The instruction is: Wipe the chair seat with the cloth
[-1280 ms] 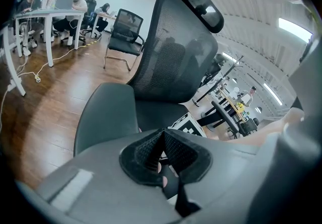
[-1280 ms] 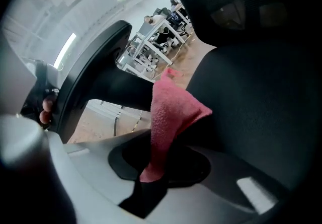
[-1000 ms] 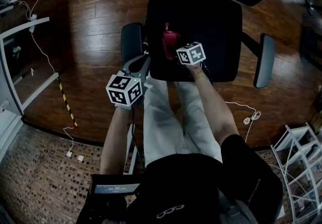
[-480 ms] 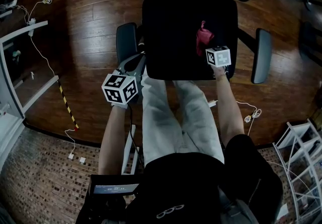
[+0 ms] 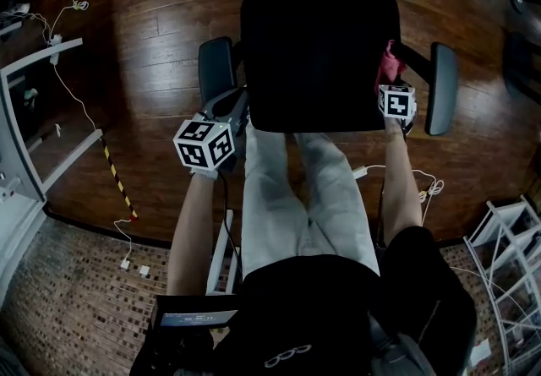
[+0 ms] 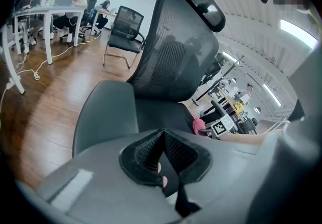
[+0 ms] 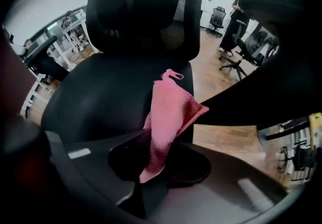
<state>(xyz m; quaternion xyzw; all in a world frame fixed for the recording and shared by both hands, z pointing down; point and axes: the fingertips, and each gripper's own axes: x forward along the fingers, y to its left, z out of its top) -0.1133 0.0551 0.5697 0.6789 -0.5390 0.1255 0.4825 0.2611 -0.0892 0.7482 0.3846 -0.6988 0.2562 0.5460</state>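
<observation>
My right gripper is pinching the cloth, its jaws pressed onto the lower end while the rest of the pink fabric stands up out of them. The cloth sits at the seat's right edge, toward the front corner. It is just inside the gap that separates the seat from the right armrest. In the right gripper view the cloth rises from the jaws of the gripper. The dark seat stretches away bare to its left, and the backrest closes off the far side. To the right of the cloth the seat edge drops off to the wood floor.

My left gripper hangs off the seat's front left corner, near the left armrest, well apart from the cloth. In its own view the jaws of the gripper are pressed together at the tips with nothing gripped. The left armrest lies ahead and the backrest beyond.

My legs meet the seat's front edge between the two grippers. The floor is open on the left apart from a thin cable.
</observation>
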